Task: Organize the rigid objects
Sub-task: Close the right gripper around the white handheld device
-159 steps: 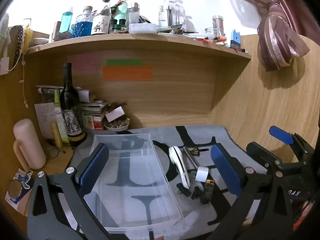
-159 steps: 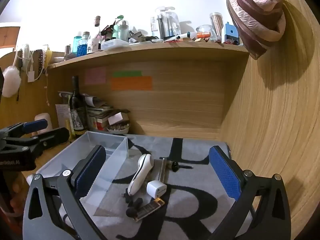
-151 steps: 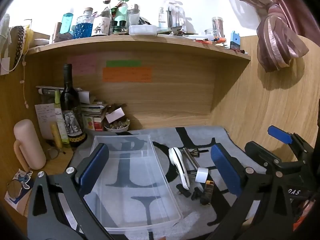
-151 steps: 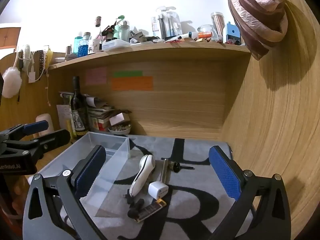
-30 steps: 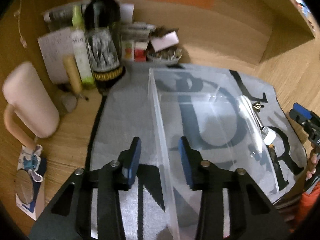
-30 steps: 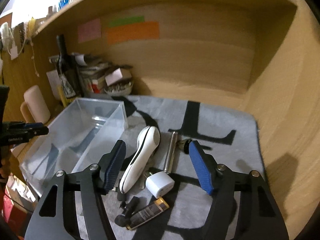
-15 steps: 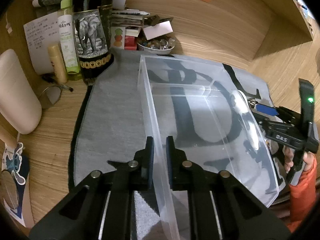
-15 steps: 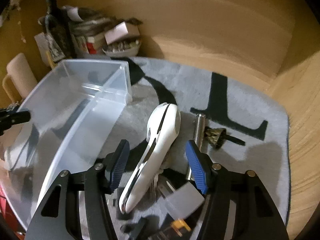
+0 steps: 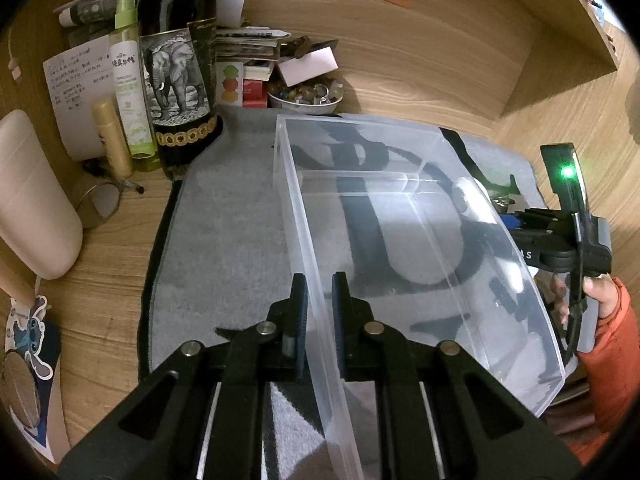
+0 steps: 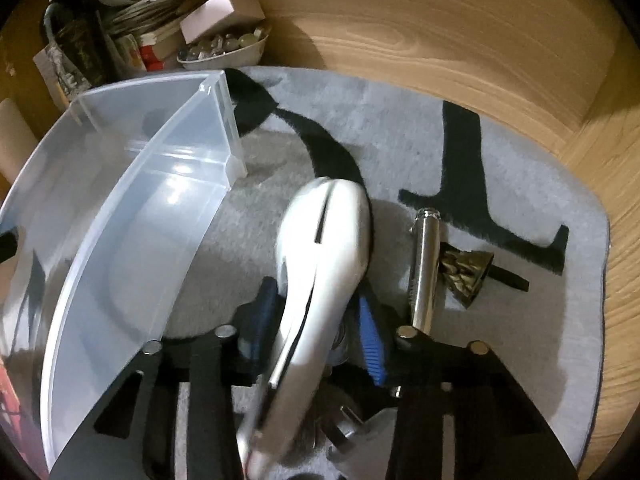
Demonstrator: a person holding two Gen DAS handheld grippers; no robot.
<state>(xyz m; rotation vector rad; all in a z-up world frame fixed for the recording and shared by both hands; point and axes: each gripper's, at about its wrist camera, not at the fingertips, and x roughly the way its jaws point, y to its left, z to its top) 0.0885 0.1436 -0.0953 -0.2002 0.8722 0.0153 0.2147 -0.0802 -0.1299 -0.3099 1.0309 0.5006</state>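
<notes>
The left gripper (image 9: 319, 320) has its jaws clenched on the left wall of the bin (image 9: 298, 216), one pad outside the wall and one inside. The right gripper (image 10: 316, 328) has its jaws closed around the white tool (image 10: 320, 264), a blue pad pressed to each side of its body.

The bin is clear plastic and stands on the grey mat (image 9: 224, 224), with the mat's black letters showing through its floor. In the right wrist view its near-right corner (image 10: 228, 136) lies just left of the tool's far end, apart from it.

The tool runs lengthwise from the jaws toward the far side, its rounded head lying over a black letter on the mat (image 10: 400, 128). Just right of it lies a metal cylinder (image 10: 425, 268), roughly parallel. Touching the cylinder's right side is a step drill bit (image 10: 468, 276), its dark shank pointing right.

At the far left, off the mat, stand a wine bottle (image 9: 178, 64) with an elephant label, a green spray bottle (image 9: 132, 80) and a gold tube (image 9: 112, 136). A bowl of stones (image 9: 306, 98) sits just beyond the bin's far wall. A cream-coloured mug (image 9: 32, 200) lies at the left edge.

In the left wrist view the right gripper (image 9: 560, 236) shows at the right, beyond the bin, with a green light lit on it and a hand (image 9: 600, 292) in an orange sleeve gripping it.
</notes>
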